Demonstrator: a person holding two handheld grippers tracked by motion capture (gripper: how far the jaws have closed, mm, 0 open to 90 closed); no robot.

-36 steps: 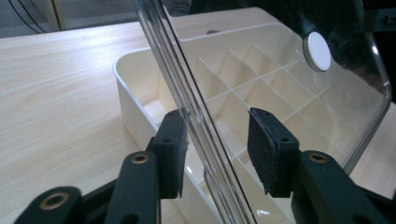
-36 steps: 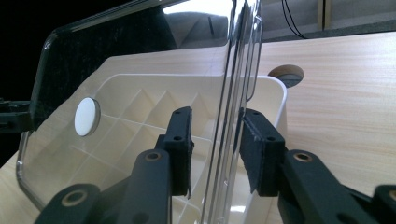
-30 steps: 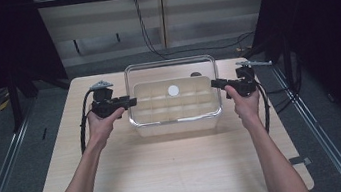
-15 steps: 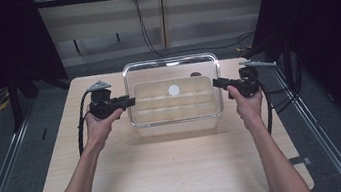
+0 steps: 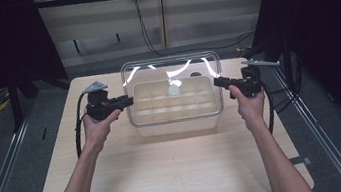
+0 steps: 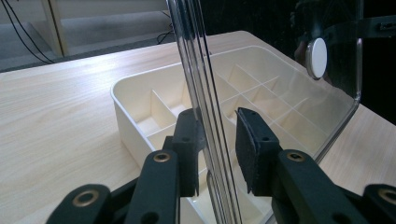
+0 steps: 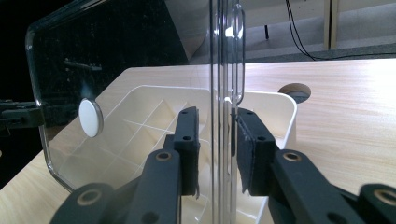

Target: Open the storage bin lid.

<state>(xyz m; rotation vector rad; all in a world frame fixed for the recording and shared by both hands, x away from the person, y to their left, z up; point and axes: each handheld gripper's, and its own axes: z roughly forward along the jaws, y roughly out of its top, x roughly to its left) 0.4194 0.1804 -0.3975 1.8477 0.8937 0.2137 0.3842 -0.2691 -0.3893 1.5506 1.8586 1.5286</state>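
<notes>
One wooden table (image 5: 170, 177) carries the whole scene, pale and light-grained, with a round hole near its far right edge. On its far half rests one cream plastic organiser tray (image 5: 175, 106), rectangular with rounded corners and split by thin walls into many small compartments; I cannot count them exactly. Above the tray is one clear plastic lid (image 5: 170, 73), a transparent sheet with a raised rim and rounded corners, tilted so its far edge stands higher than the tray and catches bright reflections. One small white round disc (image 5: 173, 90) sits at the middle of the lid.

Two hands come in from the near edge, forearms stretched forward and angled slightly outward, each wrapped around a black gripper held roughly level and pointing inward at the lid's short ends. The left gripper (image 5: 126, 101) meets the lid's left edge. In the left gripper view its jaws have just been closing, with the lid's rim (image 6: 205, 107) between them; the left pad touches the rim, while a sliver of gap shows at the right pad. The right gripper (image 5: 217, 82) meets the lid's right edge, and in the right gripper view its jaws sit nearly together, clamped on the lid's rim (image 7: 222, 93).
</notes>
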